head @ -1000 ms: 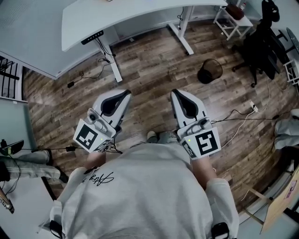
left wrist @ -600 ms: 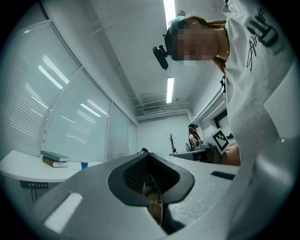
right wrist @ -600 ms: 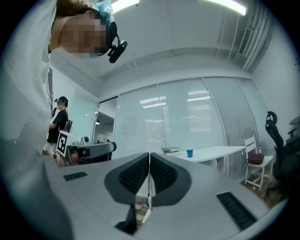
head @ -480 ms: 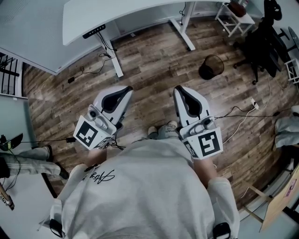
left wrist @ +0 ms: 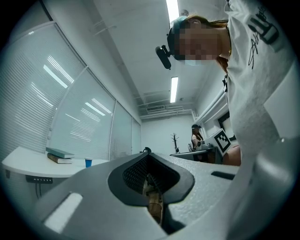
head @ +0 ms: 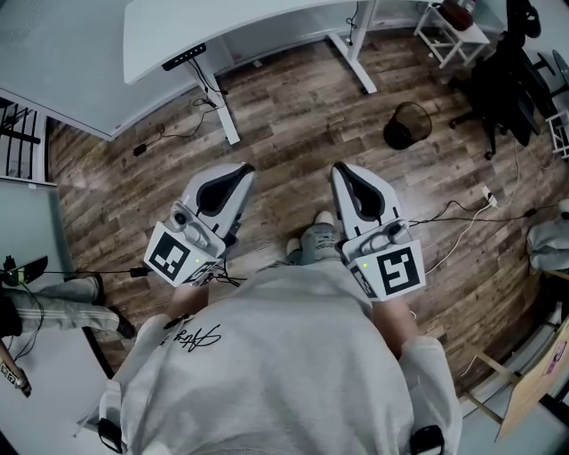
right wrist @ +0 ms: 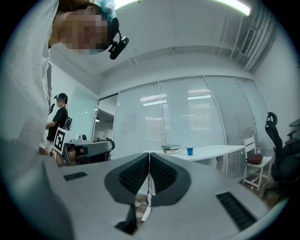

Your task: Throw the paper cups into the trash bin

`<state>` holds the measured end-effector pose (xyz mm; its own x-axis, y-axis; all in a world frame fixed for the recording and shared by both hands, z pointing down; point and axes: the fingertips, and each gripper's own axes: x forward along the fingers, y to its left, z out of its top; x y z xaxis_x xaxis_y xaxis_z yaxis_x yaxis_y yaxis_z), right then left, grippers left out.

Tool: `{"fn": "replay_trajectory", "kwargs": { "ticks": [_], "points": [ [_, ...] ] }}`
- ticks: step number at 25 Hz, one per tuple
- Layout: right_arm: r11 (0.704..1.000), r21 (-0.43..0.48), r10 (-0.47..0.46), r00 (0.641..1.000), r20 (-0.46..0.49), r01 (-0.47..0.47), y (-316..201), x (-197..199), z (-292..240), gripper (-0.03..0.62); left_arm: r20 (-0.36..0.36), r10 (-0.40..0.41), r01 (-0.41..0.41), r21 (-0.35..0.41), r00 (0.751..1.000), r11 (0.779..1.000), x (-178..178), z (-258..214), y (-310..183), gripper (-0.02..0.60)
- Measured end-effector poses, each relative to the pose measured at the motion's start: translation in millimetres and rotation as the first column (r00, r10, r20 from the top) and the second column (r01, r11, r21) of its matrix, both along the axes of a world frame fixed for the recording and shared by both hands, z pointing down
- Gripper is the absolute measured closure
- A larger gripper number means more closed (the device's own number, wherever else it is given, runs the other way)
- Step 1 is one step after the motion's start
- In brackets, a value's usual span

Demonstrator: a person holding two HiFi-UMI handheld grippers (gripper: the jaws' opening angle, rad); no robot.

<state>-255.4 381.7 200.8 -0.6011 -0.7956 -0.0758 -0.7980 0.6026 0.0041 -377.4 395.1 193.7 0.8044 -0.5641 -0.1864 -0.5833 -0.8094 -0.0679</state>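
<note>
The trash bin (head: pixel 411 120) is too dark to see into.

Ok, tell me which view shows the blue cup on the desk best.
The right gripper view: the blue cup stands clear and upright on the white desk beside the books. The left gripper view shows it smaller and dimmer. The head view does not show it.

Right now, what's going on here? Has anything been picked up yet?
A person stands on the wood floor holding the left gripper and the right gripper out in front. Both have their jaws together with nothing between them. A blue cup sits on the white desk beside some books. The trash bin stands on the floor ahead, to the right. No cup has been picked up yet.
</note>
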Motion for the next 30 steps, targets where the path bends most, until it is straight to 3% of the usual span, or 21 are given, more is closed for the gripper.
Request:
{"fn": "replay_trajectory", "kwargs": {
  "ticks": [7, 19, 30],
  "points": [
    [1.0, -0.003, 0.021, 0.999, 0.032, -0.021, -3, 4, 1, 0.583, -0.006, -0.024, 0.024, 0.0, 1.0, 1.0, -7, -2, -4, 0.578],
    [0.998, 0.026, 0.059, 0.997, 0.044, -0.06, -23, 29, -3, 0.583, -0.004, -0.008, 0.008, 0.016, 1.0, 1.0, 13, -7, -24, 0.578],
    [0.999, 0.023, 0.034, 0.999, 0.04, -0.034, -67, 31, -3, 0.583, -0.011, -0.037, 0.037, 0.015, 0.999, 0.999, 16, -10, -66, 0.578]
  ]
}}
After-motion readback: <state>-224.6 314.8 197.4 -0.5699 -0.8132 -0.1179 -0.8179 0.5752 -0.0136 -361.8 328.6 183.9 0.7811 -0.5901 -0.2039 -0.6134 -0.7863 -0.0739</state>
